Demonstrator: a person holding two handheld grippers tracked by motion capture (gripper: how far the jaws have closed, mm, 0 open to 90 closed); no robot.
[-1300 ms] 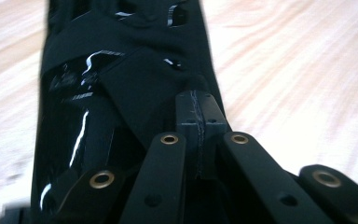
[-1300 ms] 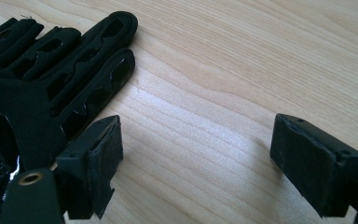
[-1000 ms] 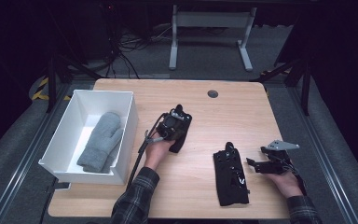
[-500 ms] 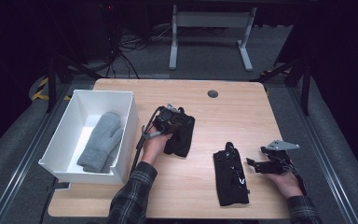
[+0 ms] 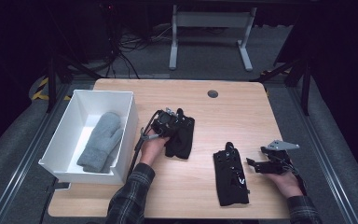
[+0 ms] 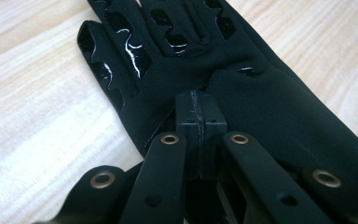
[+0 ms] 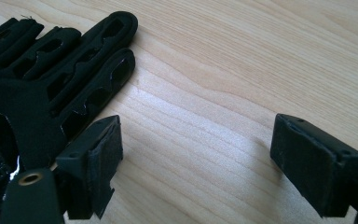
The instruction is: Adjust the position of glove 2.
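Bare table (image 5: 205, 116) lies open between white bin (image 5: 123, 135) and second glove (image 5: 230, 175).

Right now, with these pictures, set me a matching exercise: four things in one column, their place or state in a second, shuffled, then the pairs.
Things:
1. grey mitten
2. left gripper
3. right gripper
4. black glove near the right gripper

Places or states:
A. jaws wide apart over bare wood
B. lies flat on the table, not gripped
C. lies inside the white bin
D. jaws closed on the other black glove

Pairs: 1-C, 2-D, 3-A, 4-B
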